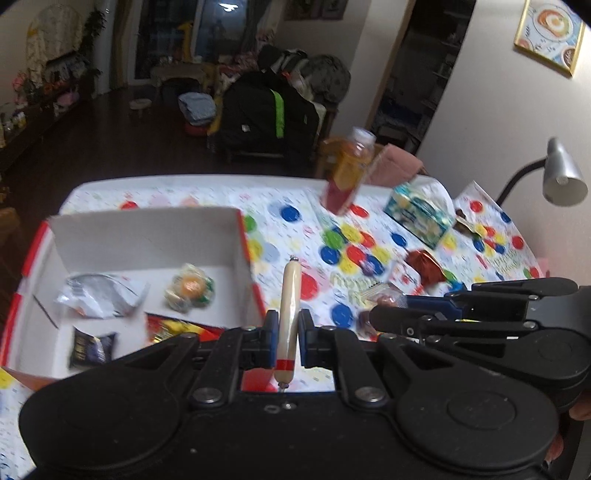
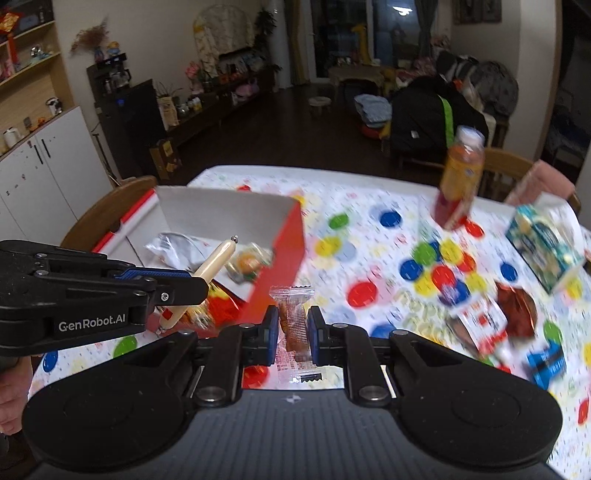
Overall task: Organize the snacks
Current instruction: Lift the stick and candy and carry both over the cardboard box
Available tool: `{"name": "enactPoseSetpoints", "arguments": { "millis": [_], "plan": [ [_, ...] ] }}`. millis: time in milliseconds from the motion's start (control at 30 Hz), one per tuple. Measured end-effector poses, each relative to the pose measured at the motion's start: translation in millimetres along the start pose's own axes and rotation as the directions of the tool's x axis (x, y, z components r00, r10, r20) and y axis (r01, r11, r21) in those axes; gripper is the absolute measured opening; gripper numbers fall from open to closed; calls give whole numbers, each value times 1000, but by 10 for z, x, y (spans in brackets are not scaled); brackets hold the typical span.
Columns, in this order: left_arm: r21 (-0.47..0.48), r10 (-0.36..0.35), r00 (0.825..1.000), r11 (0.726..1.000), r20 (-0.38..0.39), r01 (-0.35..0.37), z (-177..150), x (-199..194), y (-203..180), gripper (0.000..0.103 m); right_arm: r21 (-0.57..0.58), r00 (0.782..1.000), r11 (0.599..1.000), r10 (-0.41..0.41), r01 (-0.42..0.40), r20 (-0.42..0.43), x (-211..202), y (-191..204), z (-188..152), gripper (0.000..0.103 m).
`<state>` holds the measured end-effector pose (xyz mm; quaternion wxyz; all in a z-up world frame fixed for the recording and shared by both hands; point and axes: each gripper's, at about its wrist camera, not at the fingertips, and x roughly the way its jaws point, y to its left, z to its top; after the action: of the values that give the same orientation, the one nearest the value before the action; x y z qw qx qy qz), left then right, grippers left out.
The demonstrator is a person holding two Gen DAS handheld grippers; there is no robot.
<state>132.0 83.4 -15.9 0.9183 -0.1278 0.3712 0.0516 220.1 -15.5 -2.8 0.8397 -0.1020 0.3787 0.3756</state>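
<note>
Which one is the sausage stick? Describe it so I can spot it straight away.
Start at the white box with red edges on the dotted tablecloth. Just right of the box's near corner, the left gripper is shut on the sausage stick. It is a long, pale cream tube with a red band near one end, unlike the crinkly packets around it.

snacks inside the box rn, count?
4 visible in the box: silver packet far left, clear round pack center, dark packet near left, red-yellow packet near edge. Gripper may hide more.

My room is dim, the far end nearly black (a ceiling light point(image 1: 228, 6) glares in the dark window). Motion blur smears the tablecloth point(image 2: 376, 236); fisheye bends my edges.
</note>
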Motion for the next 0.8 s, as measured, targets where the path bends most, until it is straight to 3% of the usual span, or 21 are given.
{"name": "enactPoseSetpoints", "arguments": {
  "millis": [400,800],
  "plan": [
    [-25,93,995,995,38,-92,184,-150,627,8,-54,999,998,36,-35,10,368,540,399,17],
    [-38,177,984,983,-16,-177,261,115,1255,8,-121,999,992,19,-25,-48,1027,921,613,17]
  ]
}}
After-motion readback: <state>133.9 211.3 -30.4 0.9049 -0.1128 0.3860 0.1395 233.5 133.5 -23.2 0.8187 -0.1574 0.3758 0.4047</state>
